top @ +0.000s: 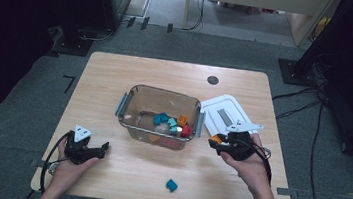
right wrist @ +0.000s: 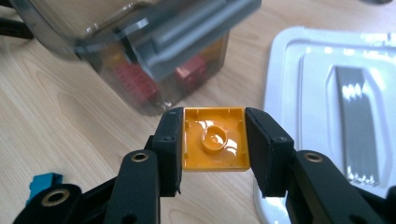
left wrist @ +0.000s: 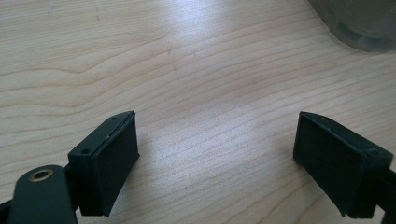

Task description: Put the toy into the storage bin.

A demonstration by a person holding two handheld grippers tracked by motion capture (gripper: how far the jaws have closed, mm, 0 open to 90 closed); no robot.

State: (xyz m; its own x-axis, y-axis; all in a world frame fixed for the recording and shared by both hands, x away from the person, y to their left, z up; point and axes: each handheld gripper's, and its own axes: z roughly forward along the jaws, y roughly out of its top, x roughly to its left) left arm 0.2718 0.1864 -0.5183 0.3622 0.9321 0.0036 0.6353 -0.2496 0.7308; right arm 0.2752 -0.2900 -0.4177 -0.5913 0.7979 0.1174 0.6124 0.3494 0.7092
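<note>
My right gripper (right wrist: pixel 214 140) is shut on an orange brick (right wrist: pixel 215 139), hollow underside facing the camera, both pads pressed on its sides. In the high view this right gripper (top: pixel 219 141) hangs just right of the clear plastic bin (top: pixel 134 125), with the orange brick (top: pixel 216 139) at its tip. The bin holds several teal, orange, red and grey bricks. A teal brick (top: pixel 171 185) lies on the table near the front edge; it shows too as a teal brick (right wrist: pixel 44 183) low at the left. My left gripper (top: pixel 101 149) rests open at the front left, its jaws wide over bare wood (left wrist: pixel 215 140).
A white lid (top: pixel 228 116) lies flat right of the bin, close behind my right gripper. The bin's grey handle (right wrist: pixel 187 35) and wall stand right ahead of the held brick. A round hole (top: pixel 212 80) marks the far tabletop. Cables run on the floor at the right.
</note>
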